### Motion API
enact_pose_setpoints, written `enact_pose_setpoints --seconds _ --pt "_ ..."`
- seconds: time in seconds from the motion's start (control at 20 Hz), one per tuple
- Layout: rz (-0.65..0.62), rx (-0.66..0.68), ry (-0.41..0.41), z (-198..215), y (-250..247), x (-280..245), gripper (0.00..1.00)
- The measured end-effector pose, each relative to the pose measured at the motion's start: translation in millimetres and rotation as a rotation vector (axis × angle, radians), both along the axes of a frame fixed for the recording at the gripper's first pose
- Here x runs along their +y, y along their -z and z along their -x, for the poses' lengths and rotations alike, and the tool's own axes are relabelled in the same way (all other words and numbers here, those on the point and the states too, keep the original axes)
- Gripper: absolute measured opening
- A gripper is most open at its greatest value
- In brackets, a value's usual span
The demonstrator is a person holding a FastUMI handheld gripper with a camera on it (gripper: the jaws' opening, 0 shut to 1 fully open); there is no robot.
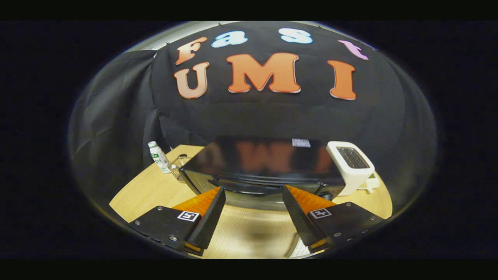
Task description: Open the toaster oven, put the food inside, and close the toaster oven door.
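The gripper (253,212) stands wide and empty; the toaster oven (256,163) lies just ahead, its handle (crosswise) (249,186) beyond the fingertips.

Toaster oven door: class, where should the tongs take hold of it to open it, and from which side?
Grip the handle bar along the door's top front edge of the toaster oven, coming from the front. The open tongs already straddle it, just short.

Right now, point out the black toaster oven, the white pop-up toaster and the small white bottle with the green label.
Black toaster oven (256,161): gripper view, on its glossy top.
White pop-up toaster (352,175): gripper view, on its front side.
Small white bottle with green label (159,157): gripper view, on its body.
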State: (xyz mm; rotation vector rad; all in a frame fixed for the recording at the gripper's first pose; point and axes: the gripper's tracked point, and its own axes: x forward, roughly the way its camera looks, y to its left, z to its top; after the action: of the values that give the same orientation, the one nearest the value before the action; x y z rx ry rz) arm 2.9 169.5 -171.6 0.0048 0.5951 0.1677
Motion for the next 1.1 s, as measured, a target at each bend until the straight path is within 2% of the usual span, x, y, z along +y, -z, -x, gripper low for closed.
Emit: enact_pose_setpoints --seconds 0.1,0.3,0.5,0.7,1.1 --pt "-0.017 -0.108 -0.001 -9.4 -42.8 -3.7 0.87" --pt "-0.058 -0.292 0.009 -19.4 -124.8 -18.2 0.94" --pt "-0.058 -0.425 0.013 -23.6 -183.8 -35.9 0.97" --pt "-0.049 -0.494 0.023 -23.4 -214.8 -49.4 0.97" --pt "-0.095 -0.511 0.010 -19.5 -231.0 -55.2 0.97"
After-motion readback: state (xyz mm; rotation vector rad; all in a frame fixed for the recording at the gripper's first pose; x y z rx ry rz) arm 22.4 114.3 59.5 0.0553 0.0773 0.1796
